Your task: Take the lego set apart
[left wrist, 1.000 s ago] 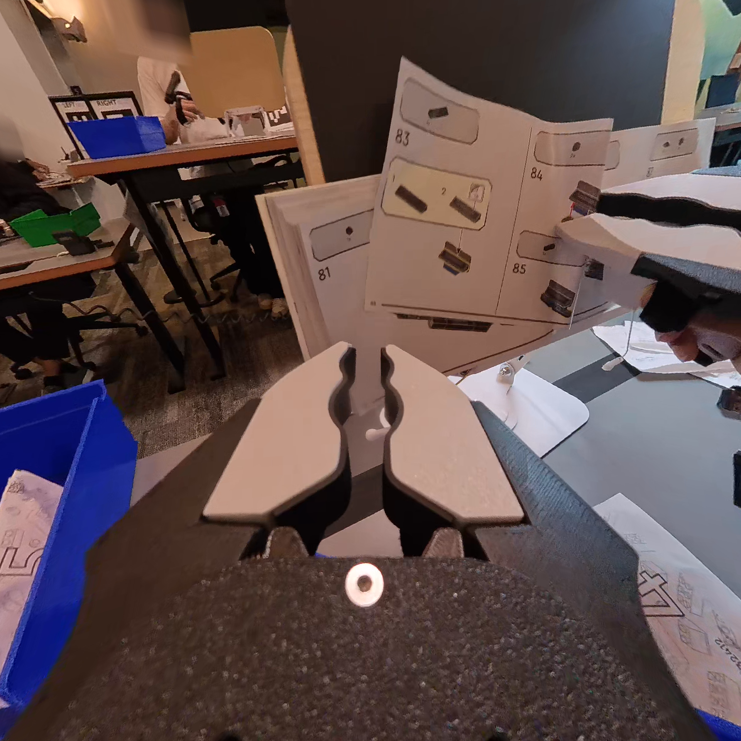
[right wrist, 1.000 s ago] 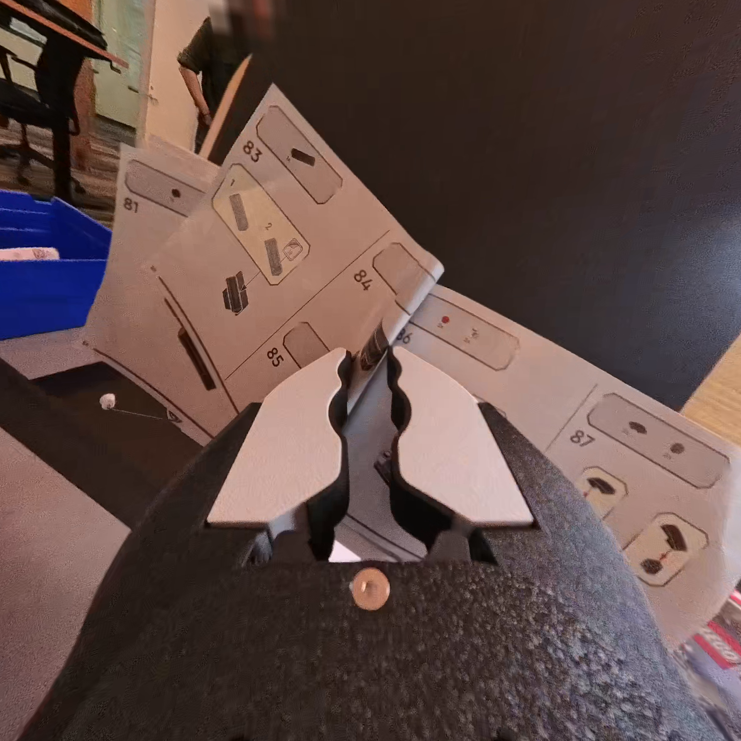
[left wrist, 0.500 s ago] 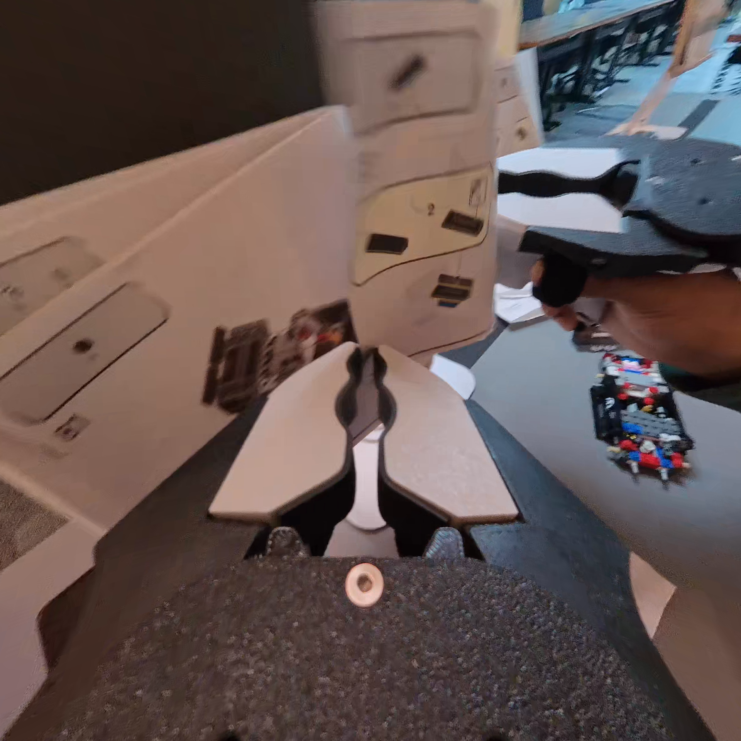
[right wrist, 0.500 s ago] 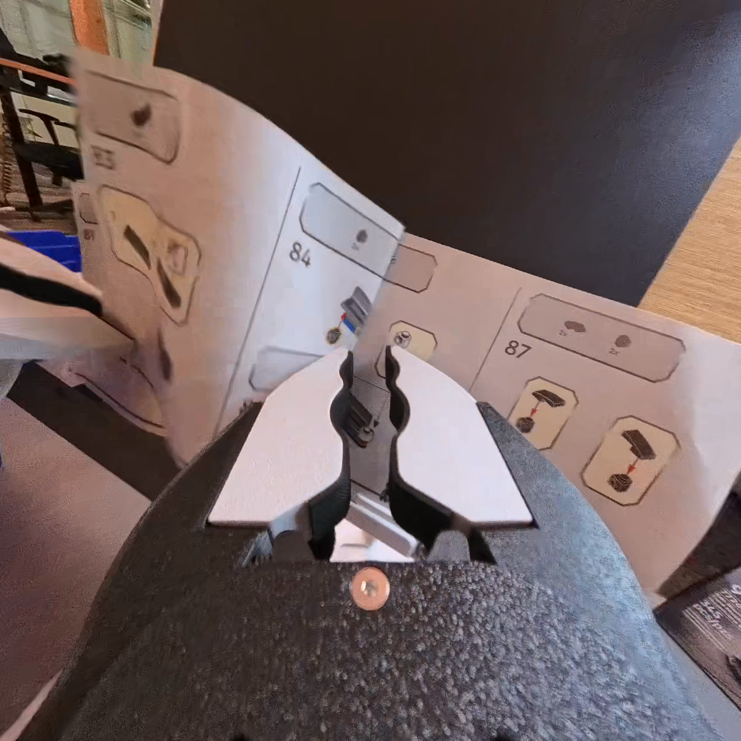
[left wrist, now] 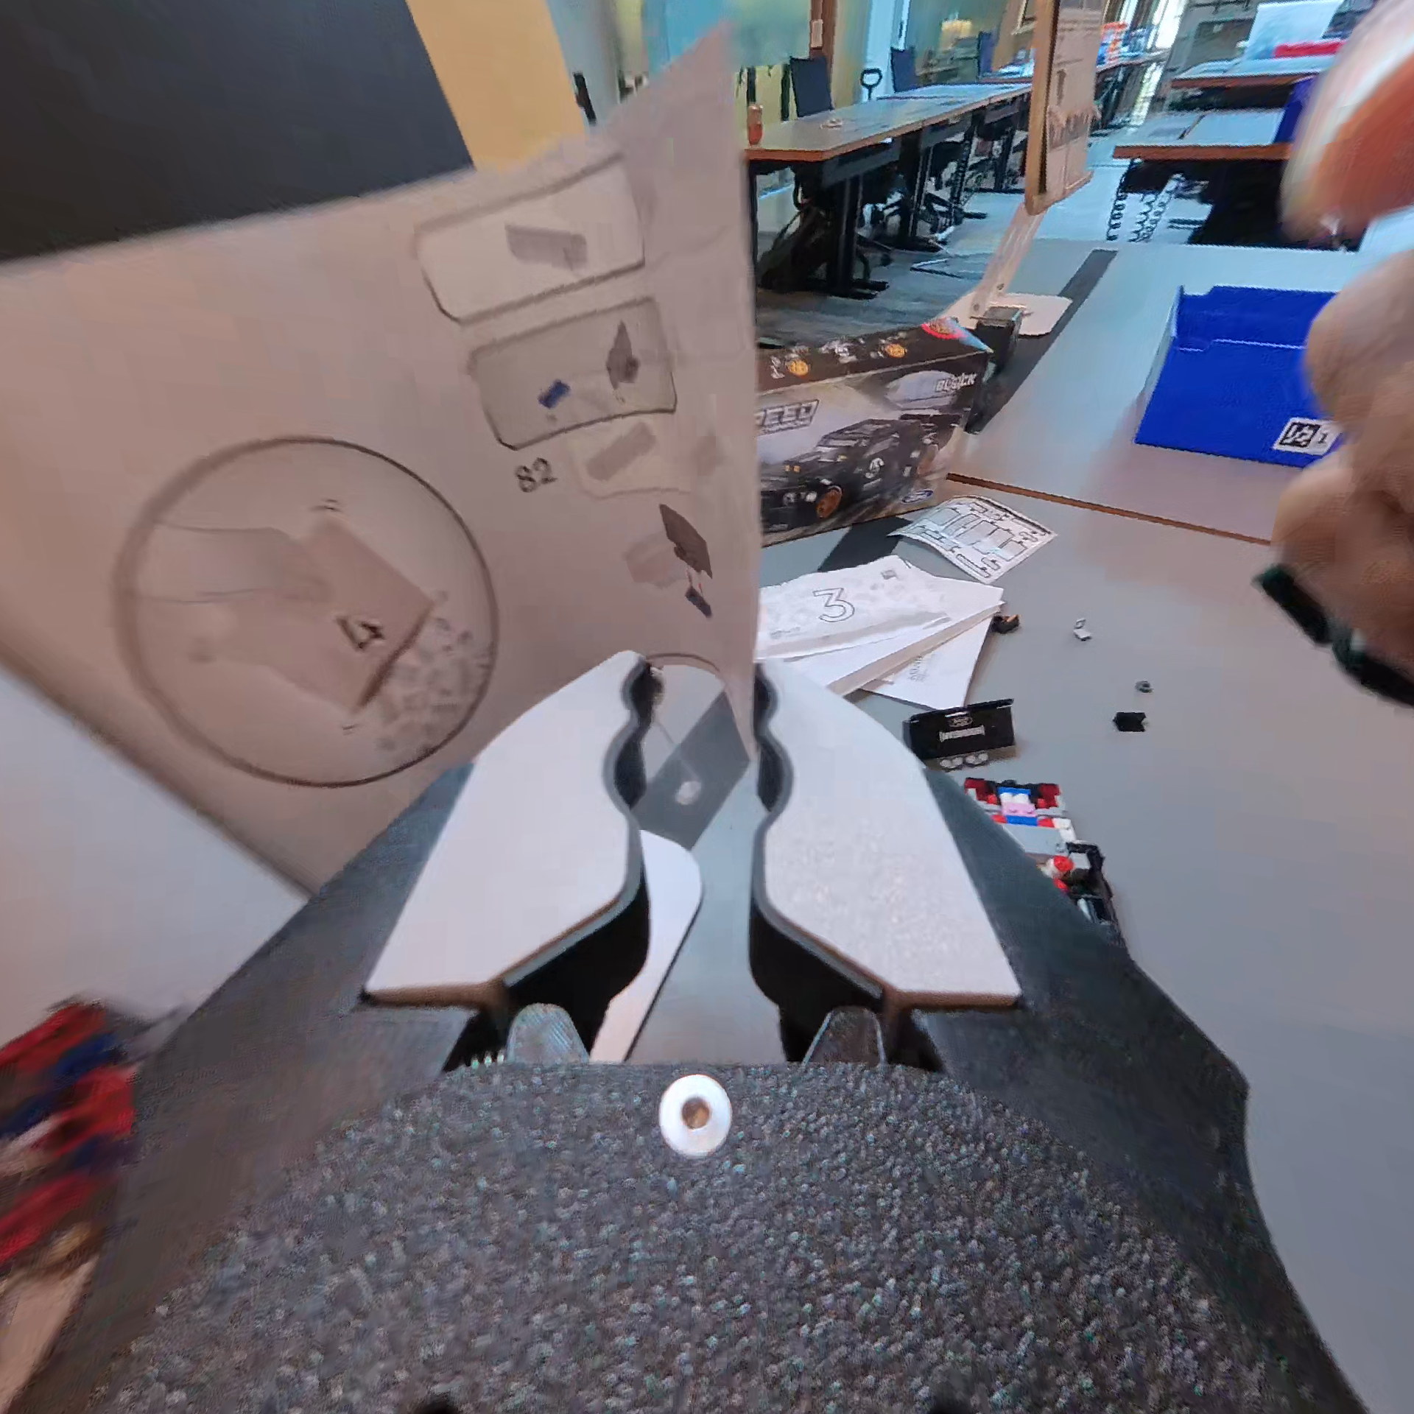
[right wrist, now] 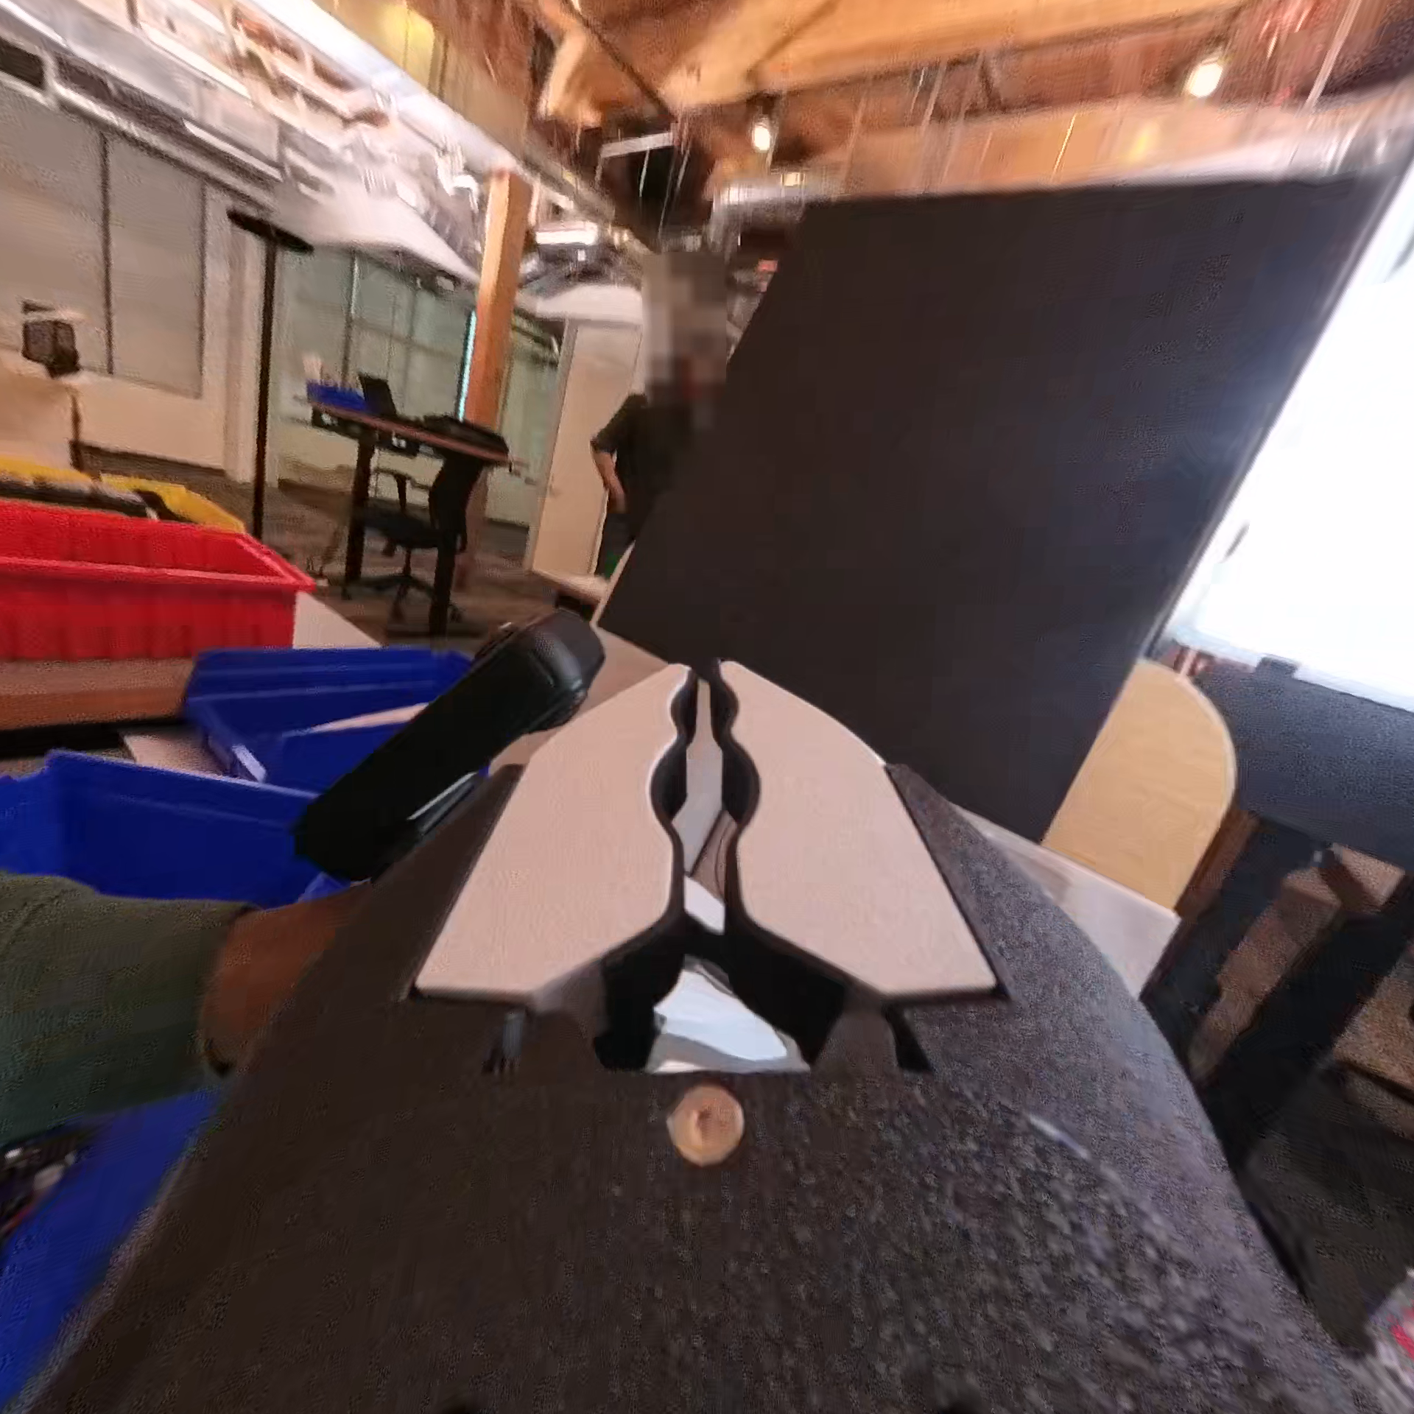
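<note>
The open instruction booklet [left wrist: 321, 474] stands tilted, filling the left of the left wrist view. My left gripper [left wrist: 696, 689] is open, with the edge of one page hanging loose between its fingers, close to the right one. My right gripper [right wrist: 705, 681] points upward and is shut on a thin white page [right wrist: 700, 780]. The partly built lego car [left wrist: 1033, 834] lies on the grey table to the right of the left gripper, with a black lego piece [left wrist: 960, 734] beside it. A blurred hand [left wrist: 1354, 459] shows at the right edge.
The black lego box [left wrist: 857, 436], white numbered bags [left wrist: 865, 612], a sticker sheet [left wrist: 975, 535] and small loose pieces [left wrist: 1128, 721] lie beyond. A blue bin [left wrist: 1224, 367] sits far right. Blue bins [right wrist: 229, 765], a red bin [right wrist: 138, 589] and a black panel [right wrist: 995, 459] surround the right gripper. The grippers' ends are close to 15 centimeters from one another. The black lego piece [left wrist: 960, 734] lies some 25 centimeters from my left tips, 35 centimeters from my right tips.
My left gripper has opened wider and let go of the page while swinging right. My right gripper has tilted up and away from the booklet, with a page still in it.
</note>
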Available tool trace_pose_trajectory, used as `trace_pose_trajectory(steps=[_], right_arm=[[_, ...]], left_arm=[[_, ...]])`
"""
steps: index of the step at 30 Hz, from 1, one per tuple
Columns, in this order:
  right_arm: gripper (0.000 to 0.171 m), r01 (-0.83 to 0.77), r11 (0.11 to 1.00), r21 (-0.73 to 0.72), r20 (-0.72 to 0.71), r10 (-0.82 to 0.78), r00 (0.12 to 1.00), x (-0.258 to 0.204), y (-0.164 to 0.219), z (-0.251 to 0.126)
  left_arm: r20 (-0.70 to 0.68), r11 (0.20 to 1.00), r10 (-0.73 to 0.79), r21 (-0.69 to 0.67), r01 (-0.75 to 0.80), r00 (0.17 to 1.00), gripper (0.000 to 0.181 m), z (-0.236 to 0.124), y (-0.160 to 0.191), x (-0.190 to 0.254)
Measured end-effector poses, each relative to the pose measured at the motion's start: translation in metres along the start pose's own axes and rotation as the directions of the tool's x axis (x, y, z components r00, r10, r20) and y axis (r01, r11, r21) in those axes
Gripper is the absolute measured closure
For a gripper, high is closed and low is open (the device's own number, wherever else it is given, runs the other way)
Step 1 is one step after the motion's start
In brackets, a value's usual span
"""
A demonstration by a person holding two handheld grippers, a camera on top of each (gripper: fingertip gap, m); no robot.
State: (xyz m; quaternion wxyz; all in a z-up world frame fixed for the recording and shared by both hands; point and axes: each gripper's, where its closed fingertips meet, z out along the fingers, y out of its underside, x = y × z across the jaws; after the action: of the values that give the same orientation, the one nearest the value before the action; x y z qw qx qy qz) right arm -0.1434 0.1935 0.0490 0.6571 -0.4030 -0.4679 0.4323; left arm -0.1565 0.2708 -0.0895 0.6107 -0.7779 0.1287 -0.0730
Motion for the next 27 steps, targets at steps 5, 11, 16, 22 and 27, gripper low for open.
trace_pose_trajectory(steps=[5,11,16,22,27], right_arm=[[0.171,-0.070,0.943,-0.326,-0.052,0.056,0.997,0.023,0.092,0.040],[0.169,0.040,0.853,-0.520,-0.230,-0.185,0.955,0.075,0.161,0.029],[0.164,0.072,0.853,-0.518,-0.248,-0.230,0.941,0.086,0.176,0.021],[0.164,0.118,0.846,-0.520,-0.240,-0.277,0.931,0.090,0.179,0.021],[0.164,0.133,0.845,-0.518,-0.223,-0.283,0.933,0.091,0.179,0.020]], left_arm=[[-0.078,0.988,-0.158,-0.009,0.157,0.984,0.137,0.014,0.016,0.017],[0.135,0.995,-0.081,-0.039,0.087,0.988,0.151,-0.038,0.035,-0.015],[0.376,0.996,-0.078,-0.019,0.092,0.923,0.158,-0.095,0.046,-0.075],[0.436,0.988,-0.133,-0.008,0.152,0.890,0.152,-0.113,0.058,-0.113],[0.472,0.992,-0.101,-0.015,0.122,0.876,0.154,-0.117,0.059,-0.129]])
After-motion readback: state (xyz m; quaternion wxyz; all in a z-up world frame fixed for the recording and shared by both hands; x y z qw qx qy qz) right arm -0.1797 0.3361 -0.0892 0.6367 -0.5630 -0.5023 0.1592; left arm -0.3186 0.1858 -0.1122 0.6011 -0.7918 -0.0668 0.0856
